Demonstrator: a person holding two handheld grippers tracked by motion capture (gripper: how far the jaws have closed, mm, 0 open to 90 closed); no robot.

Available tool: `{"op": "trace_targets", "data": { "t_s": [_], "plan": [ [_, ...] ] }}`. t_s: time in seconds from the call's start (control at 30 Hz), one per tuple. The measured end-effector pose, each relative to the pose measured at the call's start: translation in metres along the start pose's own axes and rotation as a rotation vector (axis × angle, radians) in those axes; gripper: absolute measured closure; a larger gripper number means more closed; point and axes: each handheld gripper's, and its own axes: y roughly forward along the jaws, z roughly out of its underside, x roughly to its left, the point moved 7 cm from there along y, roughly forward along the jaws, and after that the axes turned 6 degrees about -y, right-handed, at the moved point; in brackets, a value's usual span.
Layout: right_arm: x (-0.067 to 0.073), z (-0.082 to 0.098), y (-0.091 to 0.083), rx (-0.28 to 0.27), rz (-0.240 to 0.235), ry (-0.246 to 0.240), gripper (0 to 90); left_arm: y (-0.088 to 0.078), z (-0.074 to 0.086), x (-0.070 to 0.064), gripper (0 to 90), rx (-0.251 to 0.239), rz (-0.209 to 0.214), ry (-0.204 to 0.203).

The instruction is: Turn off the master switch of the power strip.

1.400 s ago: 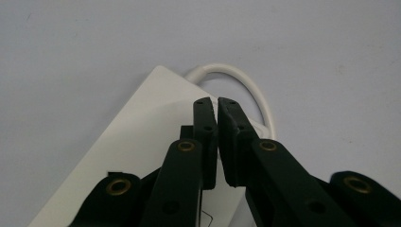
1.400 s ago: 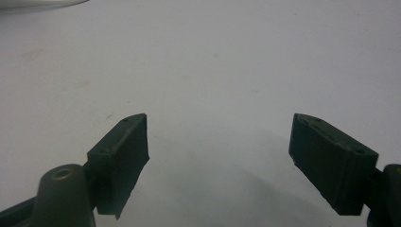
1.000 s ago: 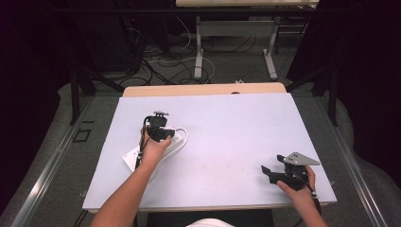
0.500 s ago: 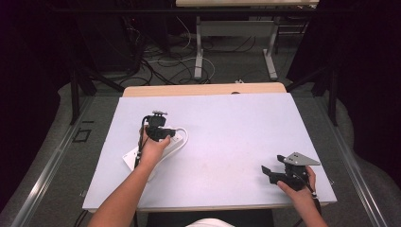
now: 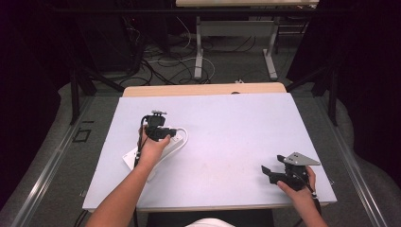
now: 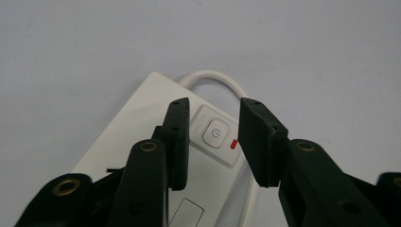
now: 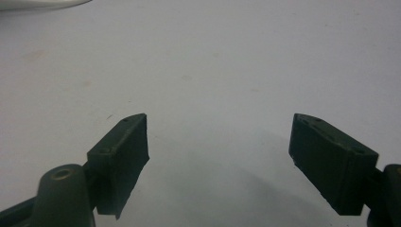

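The left gripper [image 6: 215, 142] was held over the white power strip [image 6: 142, 123], its jaws parted narrowly and just opening, with nothing clamped; the strip's power button [image 6: 215, 132] and a small red light [image 6: 232, 145] were seen between them. From the high view, the power strip [image 5: 163, 150] lay on the left part of the white table [image 5: 236, 142], its white cord [image 5: 183, 135] looped beside it. The right gripper [image 5: 265, 171] was held wide apart and empty near the table's front right edge, well away from the strip.
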Motion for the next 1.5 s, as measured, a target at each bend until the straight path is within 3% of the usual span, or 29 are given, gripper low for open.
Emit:
{"op": "trace_targets", "data": {
  "t_s": [0.53,0.87,1.17,1.5],
  "plan": [
    [0.000,0.000,-0.001,0.001,0.005,0.006,19.8,-0.004,-0.001,0.000,51.3,-0.022,0.007,0.005],
    [0.000,0.000,-0.001,0.002,0.007,0.004,19.8,-0.007,-0.001,-0.001,43.1,-0.044,0.006,0.033],
    [0.000,0.000,-0.001,0.000,0.007,0.002,19.8,-0.009,0.000,0.002,31.9,-0.065,-0.020,0.059],
    [0.000,-0.001,-0.001,-0.003,0.009,0.000,19.8,-0.014,0.002,0.006,29.4,-0.073,-0.004,0.036]
  ]
}}
